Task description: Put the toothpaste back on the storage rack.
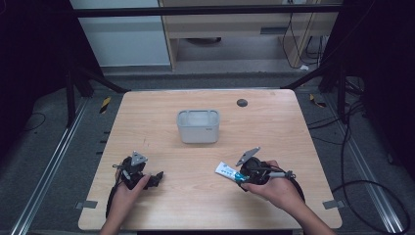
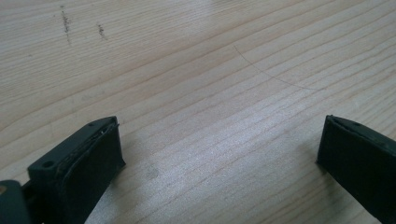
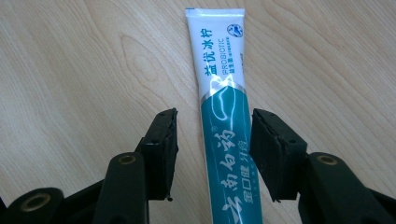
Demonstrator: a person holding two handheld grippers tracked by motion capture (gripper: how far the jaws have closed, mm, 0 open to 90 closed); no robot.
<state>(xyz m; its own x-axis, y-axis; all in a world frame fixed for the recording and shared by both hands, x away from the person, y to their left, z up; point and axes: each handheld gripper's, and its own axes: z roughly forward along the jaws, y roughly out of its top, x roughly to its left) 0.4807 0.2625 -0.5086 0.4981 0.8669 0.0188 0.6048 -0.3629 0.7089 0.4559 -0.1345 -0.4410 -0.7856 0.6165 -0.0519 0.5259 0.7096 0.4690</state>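
A white and teal toothpaste tube [image 1: 226, 171] lies flat on the wooden table [image 1: 205, 205], right of centre near the front. My right gripper [image 1: 242, 178] straddles its teal end. In the right gripper view the tube [image 3: 223, 93] runs up between the two pads; a strip of bare wood shows between the left pad and the tube, while the right pad sits at the tube's edge. This gripper [image 3: 215, 116] is open around the tube. My left gripper [image 1: 155, 178] rests at the front left, and its jaws [image 2: 222, 126] stand wide open over bare wood.
A grey-white rectangular bin [image 1: 197, 126] stands open-topped at the middle of the table, beyond both grippers. A small dark round disc [image 1: 242, 103] sits near the far edge. Dark frame bars and cables surround the table on the floor.
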